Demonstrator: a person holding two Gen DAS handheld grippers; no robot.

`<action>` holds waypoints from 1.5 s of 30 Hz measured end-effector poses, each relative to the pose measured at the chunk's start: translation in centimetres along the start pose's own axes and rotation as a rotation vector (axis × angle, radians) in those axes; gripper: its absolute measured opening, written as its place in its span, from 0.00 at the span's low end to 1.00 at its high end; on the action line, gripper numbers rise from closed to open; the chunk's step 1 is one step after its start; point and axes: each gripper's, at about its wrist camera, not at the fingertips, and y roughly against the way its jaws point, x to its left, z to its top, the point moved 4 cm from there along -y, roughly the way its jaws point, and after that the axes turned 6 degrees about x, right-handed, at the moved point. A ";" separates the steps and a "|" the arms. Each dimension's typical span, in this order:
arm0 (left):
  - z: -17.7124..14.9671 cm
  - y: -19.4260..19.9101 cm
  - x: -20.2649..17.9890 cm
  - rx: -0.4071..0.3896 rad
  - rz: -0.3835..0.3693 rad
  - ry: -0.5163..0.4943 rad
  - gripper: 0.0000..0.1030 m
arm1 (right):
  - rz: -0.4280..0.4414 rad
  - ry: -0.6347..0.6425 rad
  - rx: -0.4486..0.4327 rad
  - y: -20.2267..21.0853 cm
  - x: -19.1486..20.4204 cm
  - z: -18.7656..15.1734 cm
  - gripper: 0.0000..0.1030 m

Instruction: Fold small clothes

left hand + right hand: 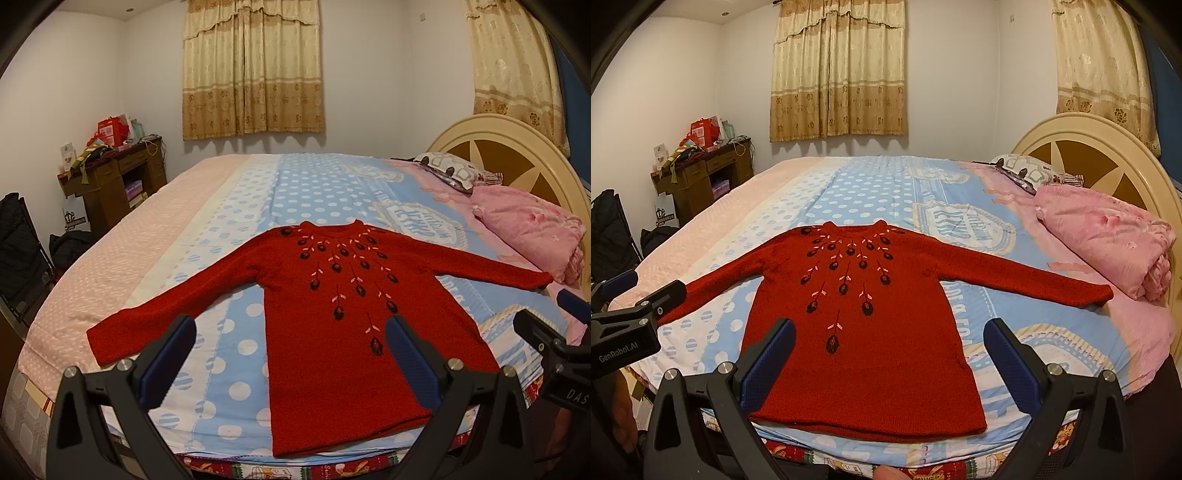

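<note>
**Red sweater laid flat, both grippers spread above its hem**

We cannot see our hands or arms behind either camera; only a fingertip-like sliver shows at the bottom edge of the right wrist view, too cropped to identify. The sweater's point(332, 332) left cuff is partly covered by our left gripper's point(291, 354) finger in the left wrist view, and in the right wrist view that same cuff disappears behind the left gripper point(639, 306) body. The embroidery on the chest is dark and hard to read.

We hold both tools level, side by side, pointing across the bed point(243, 192) toward the curtain point(255, 70). The left gripper's fingers are spread wide with nothing between them; the right gripper point(890, 362) is likewise released and empty. In the left wrist view, the right gripper point(554, 332) shows only at the edge.

The sweater point(864, 332) lies face up, sleeves outstretched, hem toward us near the bed edge. Its lower body sits between the right gripper's fingers as seen from there; neither tool touches it. A pink blanket point(1108, 240) is beside the right cuff.
</note>
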 end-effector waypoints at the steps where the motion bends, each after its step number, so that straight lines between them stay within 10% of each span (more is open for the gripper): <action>1: 0.0 0.0 0.0 -0.001 0.000 0.001 1.00 | 0.001 -0.001 0.001 -0.1 0.0 0.0 0.99; 45: -0.5 -0.2 0.5 0.003 0.010 0.005 1.00 | 0.005 0.001 0.012 -0.5 0.4 -0.7 0.99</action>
